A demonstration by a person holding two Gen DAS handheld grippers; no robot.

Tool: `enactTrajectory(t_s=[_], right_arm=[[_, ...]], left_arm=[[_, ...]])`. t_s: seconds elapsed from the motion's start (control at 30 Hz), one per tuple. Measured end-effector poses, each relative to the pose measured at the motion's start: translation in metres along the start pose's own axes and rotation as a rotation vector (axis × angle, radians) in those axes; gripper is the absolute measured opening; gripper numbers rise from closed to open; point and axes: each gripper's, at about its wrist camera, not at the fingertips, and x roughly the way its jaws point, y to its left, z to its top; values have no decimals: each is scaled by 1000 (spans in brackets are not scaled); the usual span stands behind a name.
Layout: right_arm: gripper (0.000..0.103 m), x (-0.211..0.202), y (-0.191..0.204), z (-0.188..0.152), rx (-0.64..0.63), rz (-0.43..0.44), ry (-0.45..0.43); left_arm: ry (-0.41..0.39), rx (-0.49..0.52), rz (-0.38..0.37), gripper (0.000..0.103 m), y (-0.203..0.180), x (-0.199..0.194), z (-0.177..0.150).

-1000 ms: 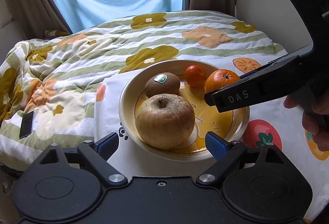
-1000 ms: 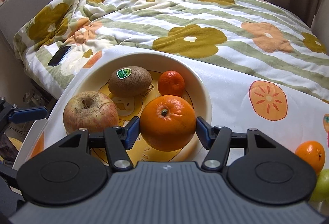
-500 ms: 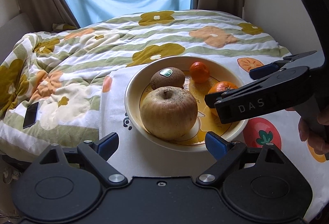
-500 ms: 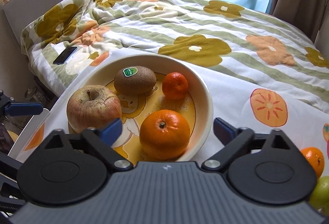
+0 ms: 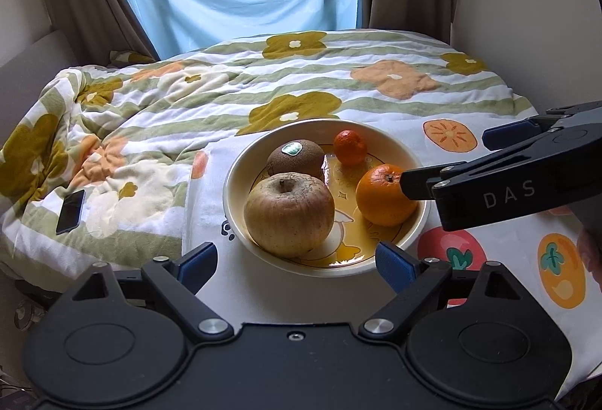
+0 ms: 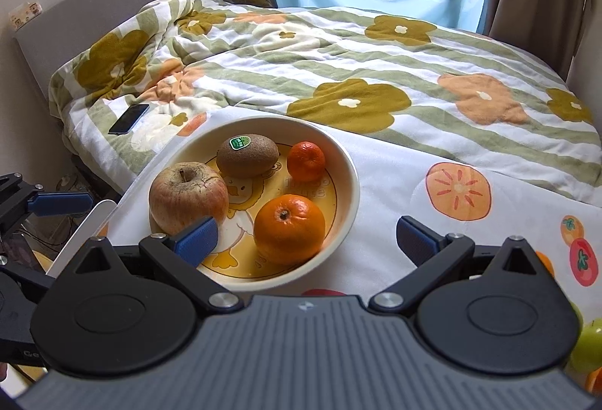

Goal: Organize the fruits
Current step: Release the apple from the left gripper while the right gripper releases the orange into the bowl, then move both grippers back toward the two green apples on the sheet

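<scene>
While both tools, left (image 5: pixel 297 265) and right (image 6: pixel 306 239), hang spread and empty, the bowl (image 6: pixel 348 184) on the fruit-print cloth (image 6: pixel 406 180) holds four fruits: one apple (image 6: pixel 188 197), one kiwi (image 6: pixel 248 156), one orange (image 6: pixel 289 228), one small mandarin (image 6: pixel 306 161).

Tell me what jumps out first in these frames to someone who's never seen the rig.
The cream bowl on the fruit-print cloth, holding an apple, a stickered kiwi, a small mandarin and a big orange. Next, the two black grippers: the right gripper open over the bowl's near edge, gripping nothing, and the left gripper open in front of the bowl. Behind lies a flowered quilt with a phone on it.
</scene>
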Motion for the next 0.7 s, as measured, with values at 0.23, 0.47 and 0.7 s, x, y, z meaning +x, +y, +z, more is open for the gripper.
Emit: enactTrajectory(t_s=[0.23, 0.47, 0.7], right_arm=[[103, -47, -22, -12, 13, -1, -20], [103, -97, -56, -34, 15, -25, -43], [103, -139, -101, -61, 47, -54, -64]], left_arm=[[-27, -61, 56, 94, -27, -35, -5], [-47, -86, 87, 94, -62, -65, -8], [-78, -57, 92, 94, -113, -78, -7]])
